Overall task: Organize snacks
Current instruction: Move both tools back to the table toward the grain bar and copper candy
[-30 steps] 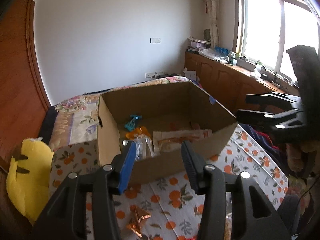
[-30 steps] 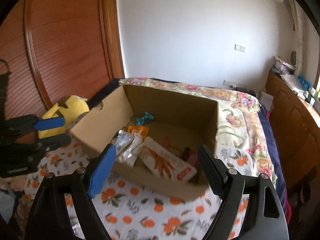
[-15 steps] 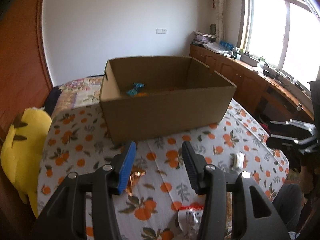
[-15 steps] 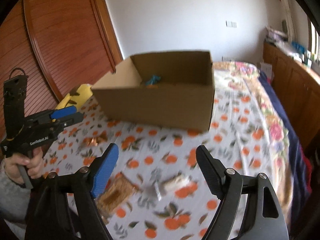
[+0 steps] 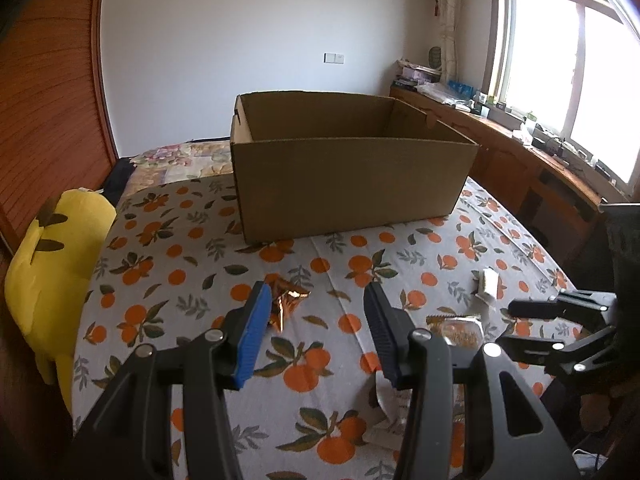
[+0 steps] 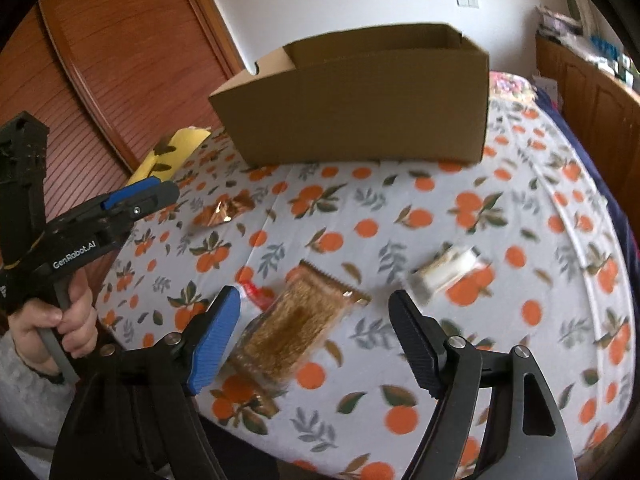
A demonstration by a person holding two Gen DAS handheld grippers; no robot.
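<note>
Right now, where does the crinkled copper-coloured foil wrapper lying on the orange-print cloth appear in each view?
Left wrist view: the crinkled copper-coloured foil wrapper lies low centre, beside the blue pad of the left tool.
Right wrist view: the wrapper lies left of centre.
Shared landmark: the brown cardboard box stands behind it in both.

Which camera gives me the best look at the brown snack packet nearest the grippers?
The right wrist view: the brown snack packet lies whole between the open right gripper. The left wrist view shows only part of it, beside that gripper's right finger.
</note>
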